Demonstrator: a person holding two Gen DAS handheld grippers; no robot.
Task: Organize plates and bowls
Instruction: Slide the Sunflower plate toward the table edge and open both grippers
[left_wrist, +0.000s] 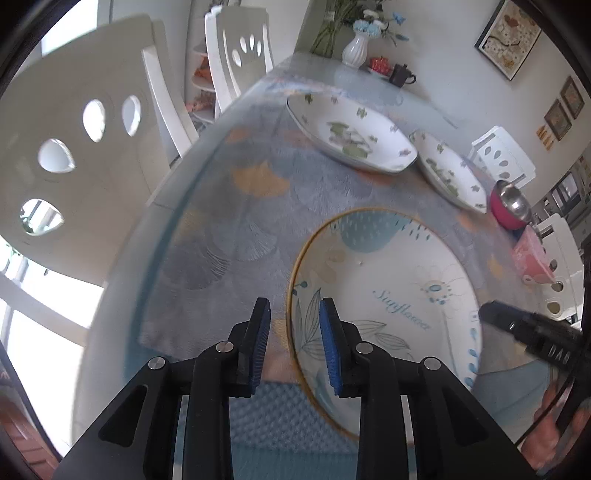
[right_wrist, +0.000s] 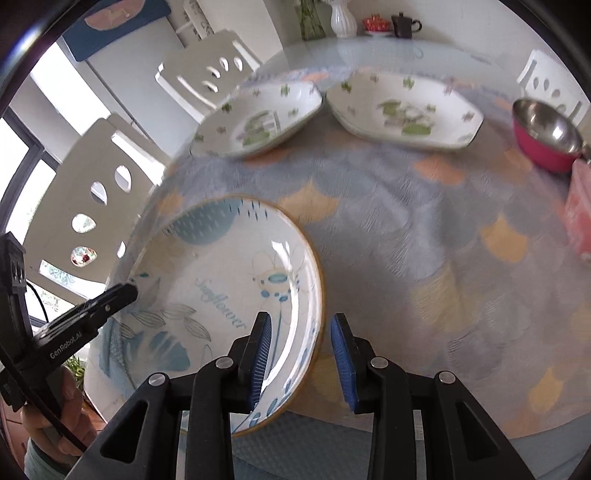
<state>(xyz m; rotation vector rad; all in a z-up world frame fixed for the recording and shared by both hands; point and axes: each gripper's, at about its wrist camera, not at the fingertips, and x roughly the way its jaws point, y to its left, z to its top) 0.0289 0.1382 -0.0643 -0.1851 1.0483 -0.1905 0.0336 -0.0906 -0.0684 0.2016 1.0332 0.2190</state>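
A round Sunflower plate (left_wrist: 388, 314) with a tan rim is seen in the lower right of the left wrist view and in the lower left of the right wrist view (right_wrist: 229, 295), lying near the front edge of the patterned tablecloth (left_wrist: 240, 221). The left gripper (left_wrist: 294, 332) is held released, its blue-padded fingers spread to either side of the plate's left rim, with no contact that can be made out. The right gripper (right_wrist: 301, 350) is likewise held released, its fingers straddling the plate's right rim. Two white octagonal dishes with green sprigs are set side by side toward the top of the frames, the larger dish (left_wrist: 351, 136) and the smaller dish (left_wrist: 452, 177) almost touching. A pink bowl with a steel lining (right_wrist: 546, 136) is seen at the right edge, with a pink box (right_wrist: 580, 214) just below it. White chairs (left_wrist: 74, 147) are placed along the left side of the table
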